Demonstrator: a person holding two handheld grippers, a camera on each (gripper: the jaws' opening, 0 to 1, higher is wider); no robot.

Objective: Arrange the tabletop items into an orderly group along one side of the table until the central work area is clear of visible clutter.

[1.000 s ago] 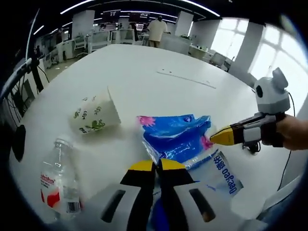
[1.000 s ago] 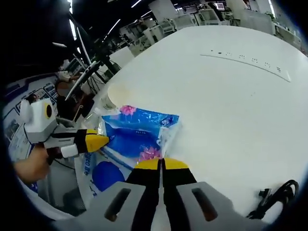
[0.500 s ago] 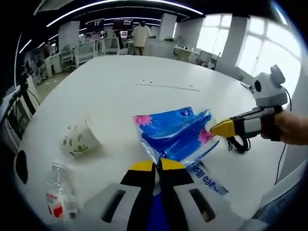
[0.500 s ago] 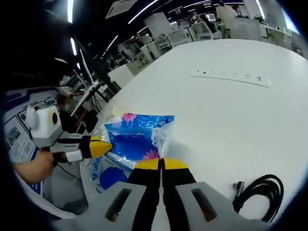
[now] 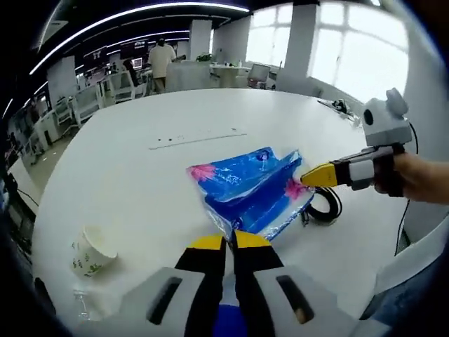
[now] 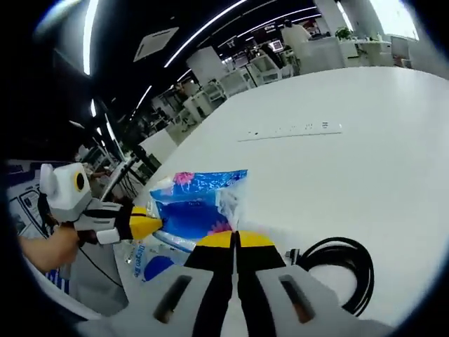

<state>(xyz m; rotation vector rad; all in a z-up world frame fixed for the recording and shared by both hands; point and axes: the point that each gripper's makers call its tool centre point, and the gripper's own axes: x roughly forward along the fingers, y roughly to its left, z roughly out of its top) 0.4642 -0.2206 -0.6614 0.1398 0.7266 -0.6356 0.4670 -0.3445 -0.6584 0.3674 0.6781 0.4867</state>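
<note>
Two claws pinch one crinkled blue plastic tissue pack point(image 5: 251, 191) at opposite edges. Left gripper view: left claw point(image 5: 229, 242) clamps near edge, right claw point(image 5: 311, 176) far corner; white leaf-print paper cup point(image 5: 91, 250) lies tipped on white surface point(image 5: 140, 175). Right gripper view: pack point(image 6: 198, 203) beside coiled black cable point(image 6: 337, 270).
</note>
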